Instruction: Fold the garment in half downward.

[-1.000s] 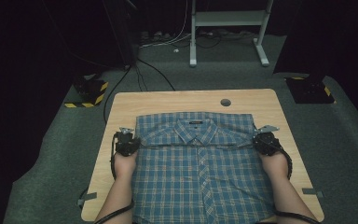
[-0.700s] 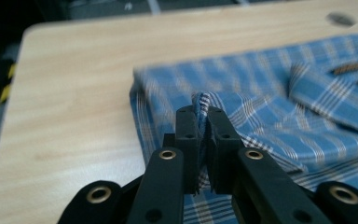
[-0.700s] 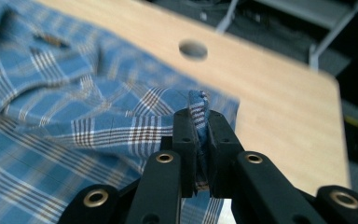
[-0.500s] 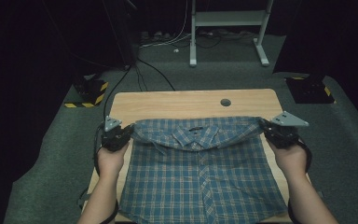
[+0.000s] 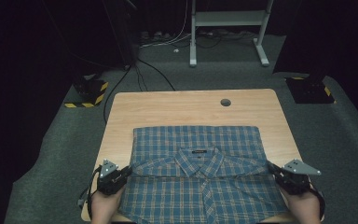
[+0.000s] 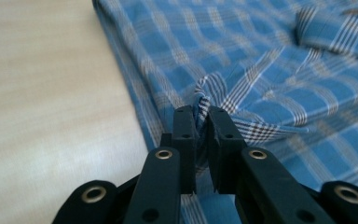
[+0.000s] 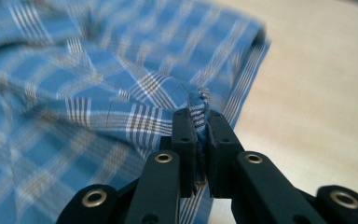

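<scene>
table (image 5: 168, 109): pale wood grain, rounded corners, small round hole at 12 o'clock.
shirt (image 5: 200, 186): blue plaid cotton, soft, lying at the table's 6 o'clock; collar half folded toward the person, fold not yet laid flat (judging by the raised edge).
left gripper (image 6: 200, 116): jaws pinching the shirt's edge.
right gripper (image 7: 198, 116): same pinch, opposite edge.

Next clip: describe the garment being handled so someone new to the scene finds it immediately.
On the light wooden table, the near half is covered by a blue plaid shirt lying collar up. It is the table's sole cloth item, pinched at each side by the left claw and the right claw.
</scene>
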Demonstrator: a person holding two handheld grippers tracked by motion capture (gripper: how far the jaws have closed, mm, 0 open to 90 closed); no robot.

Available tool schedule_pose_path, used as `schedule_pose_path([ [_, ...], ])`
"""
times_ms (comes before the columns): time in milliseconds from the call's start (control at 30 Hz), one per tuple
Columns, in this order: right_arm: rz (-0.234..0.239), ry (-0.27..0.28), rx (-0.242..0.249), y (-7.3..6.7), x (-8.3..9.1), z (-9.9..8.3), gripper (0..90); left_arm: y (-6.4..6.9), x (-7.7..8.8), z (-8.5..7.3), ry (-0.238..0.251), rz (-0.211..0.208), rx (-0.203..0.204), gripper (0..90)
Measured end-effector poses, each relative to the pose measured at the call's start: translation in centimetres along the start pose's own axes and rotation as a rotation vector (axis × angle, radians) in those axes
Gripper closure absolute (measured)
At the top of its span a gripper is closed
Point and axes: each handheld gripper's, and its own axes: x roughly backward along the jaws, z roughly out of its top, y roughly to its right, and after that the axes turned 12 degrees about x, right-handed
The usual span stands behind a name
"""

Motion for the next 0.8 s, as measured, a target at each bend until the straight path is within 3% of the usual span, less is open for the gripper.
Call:
schedule_pose_path([
  [133,0.009,-0.043,0.007,-1.0,-0.5,-1.6,82.9,-0.3,-0.3,-1.4,-0.033,0.000,0.008,83.1],
  [267,0.009,-0.082,0.024,-1.7,-1.2,-2.3,82.9,-0.4,-0.8,-2.1,-0.030,0.036,-0.048,83.1],
  [400,0.011,-0.078,0.000,-1.5,-1.6,-2.3,82.7,-0.6,-1.5,-1.6,-0.029,0.047,-0.067,82.7],
  [800,-0.007,-0.119,-0.009,0.3,-4.5,-0.2,82.0,-1.4,-4.3,1.0,-0.027,0.069,-0.002,82.0],
])
